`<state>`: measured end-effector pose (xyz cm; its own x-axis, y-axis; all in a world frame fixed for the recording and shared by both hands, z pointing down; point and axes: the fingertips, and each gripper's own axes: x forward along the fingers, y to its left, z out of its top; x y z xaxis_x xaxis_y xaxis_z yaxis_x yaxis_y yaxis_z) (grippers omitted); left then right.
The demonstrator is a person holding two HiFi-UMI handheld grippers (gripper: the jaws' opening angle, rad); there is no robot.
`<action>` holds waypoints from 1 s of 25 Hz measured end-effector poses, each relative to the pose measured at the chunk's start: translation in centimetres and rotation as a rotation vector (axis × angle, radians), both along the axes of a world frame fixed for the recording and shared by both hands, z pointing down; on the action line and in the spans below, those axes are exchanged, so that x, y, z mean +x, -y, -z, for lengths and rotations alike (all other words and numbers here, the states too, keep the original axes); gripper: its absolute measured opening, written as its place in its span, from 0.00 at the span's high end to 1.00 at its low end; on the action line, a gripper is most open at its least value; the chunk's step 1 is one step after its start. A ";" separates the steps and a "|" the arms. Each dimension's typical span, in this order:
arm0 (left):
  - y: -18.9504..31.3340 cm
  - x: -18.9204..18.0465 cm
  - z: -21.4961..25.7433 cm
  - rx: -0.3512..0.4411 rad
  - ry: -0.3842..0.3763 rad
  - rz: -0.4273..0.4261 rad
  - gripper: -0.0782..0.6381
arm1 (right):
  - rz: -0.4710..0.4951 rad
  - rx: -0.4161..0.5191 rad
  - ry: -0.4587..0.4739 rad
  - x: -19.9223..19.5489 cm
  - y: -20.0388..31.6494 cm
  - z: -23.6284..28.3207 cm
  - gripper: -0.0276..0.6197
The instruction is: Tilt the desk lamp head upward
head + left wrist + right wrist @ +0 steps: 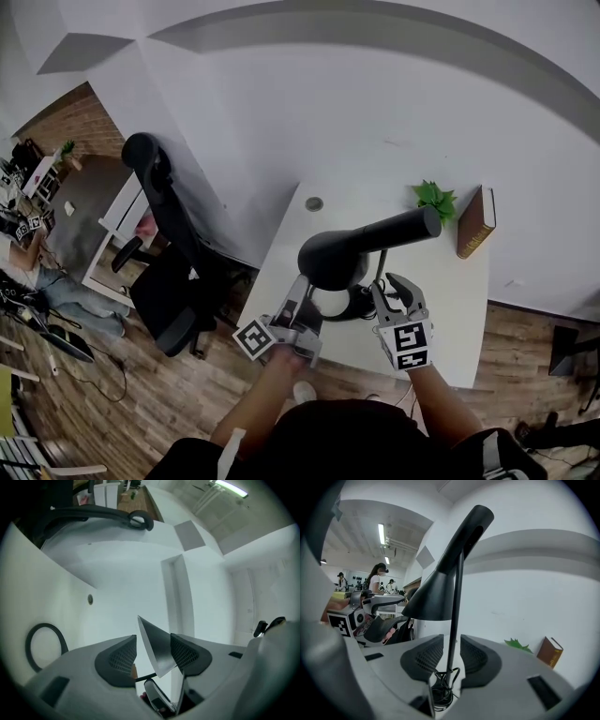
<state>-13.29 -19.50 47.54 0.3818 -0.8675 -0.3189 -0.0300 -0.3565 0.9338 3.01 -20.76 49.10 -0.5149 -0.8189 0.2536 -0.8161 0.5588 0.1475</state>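
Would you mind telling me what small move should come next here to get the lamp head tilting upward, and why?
Probably close the left gripper on the lamp shade. The shade's rim sits between that gripper's open jaws, not clamped. The right gripper straddles the stem with its jaws open too, so neither has a hold yet.

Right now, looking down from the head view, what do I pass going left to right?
Black office chair, left gripper, right gripper, green plant, brown book. The lamp overlaps the grippers, so it's omitted.
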 end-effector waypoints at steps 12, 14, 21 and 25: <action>1.1 0.4 0.2 -0.006 -0.075 -0.044 0.73 | -0.013 -0.005 0.022 -0.8 1.1 -0.3 0.85; 1.2 0.4 0.2 -0.006 -0.154 -0.057 0.77 | -0.018 0.002 0.022 -0.7 1.2 -0.2 0.89; 1.2 0.4 0.1 -0.005 -0.234 -0.057 0.79 | -0.021 0.005 0.035 -0.6 1.2 -0.3 0.90; 1.3 0.4 0.2 -0.004 -0.227 -0.073 0.79 | 0.000 0.015 0.005 -0.7 1.3 -0.3 0.90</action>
